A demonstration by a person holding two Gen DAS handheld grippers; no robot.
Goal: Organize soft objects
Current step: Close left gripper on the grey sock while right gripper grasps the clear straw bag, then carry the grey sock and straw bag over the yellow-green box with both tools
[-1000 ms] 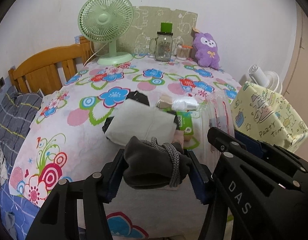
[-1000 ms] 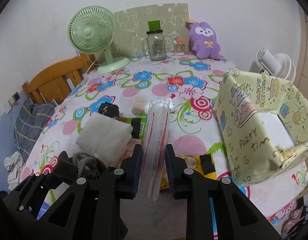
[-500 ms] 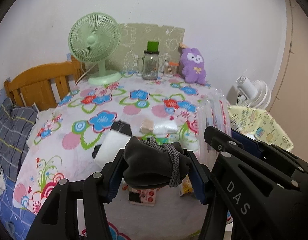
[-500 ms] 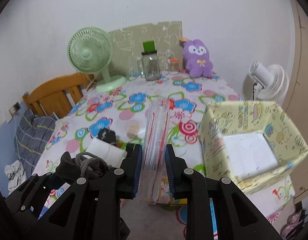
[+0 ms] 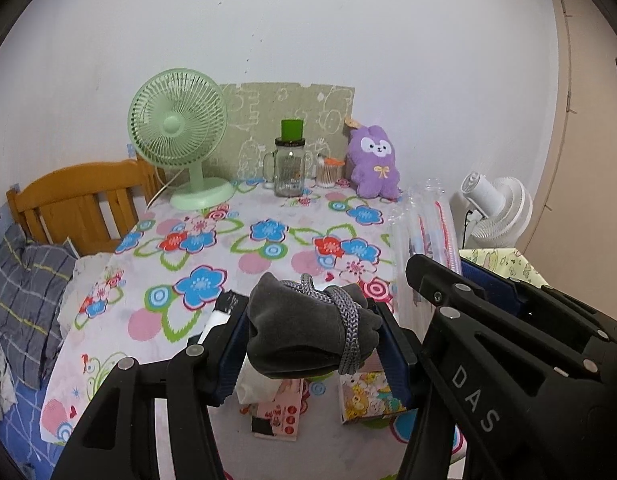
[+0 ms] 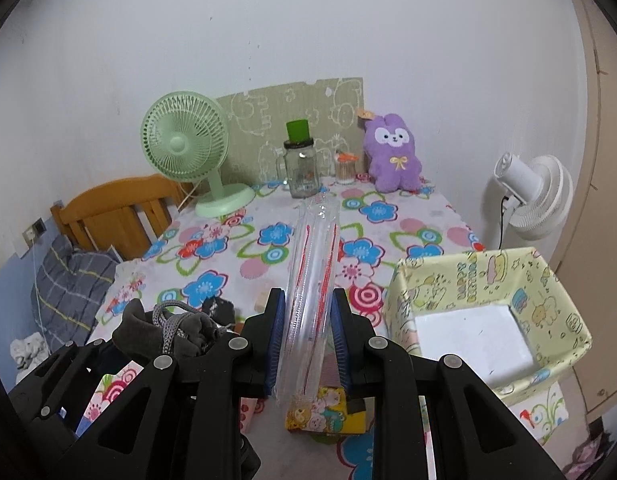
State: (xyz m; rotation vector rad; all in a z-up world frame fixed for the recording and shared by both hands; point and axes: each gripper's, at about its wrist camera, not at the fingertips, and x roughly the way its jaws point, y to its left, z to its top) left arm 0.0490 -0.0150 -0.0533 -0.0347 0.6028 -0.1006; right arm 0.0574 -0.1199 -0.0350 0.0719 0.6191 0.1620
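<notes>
Clear plastic pack (image 6: 312, 292), long axis pointing away, clamped upright in the right hand-held gripper (image 6: 308, 342).

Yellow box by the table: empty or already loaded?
Empty: the right wrist view shows the yellow box open-topped, only its bare white floor inside.

Home bedroom showing: wooden slatted headboard (image 5: 74, 200) sitting at 9 o'clock, grey plaid pillow (image 5: 26, 296) lying below; flower-print tablecloth (image 5: 268, 240) spreading centre; purple plush rabbit (image 5: 374, 164) leaning at 1 o'clock, mint-green desk fan (image 5: 180, 136) standing at 11.
</notes>
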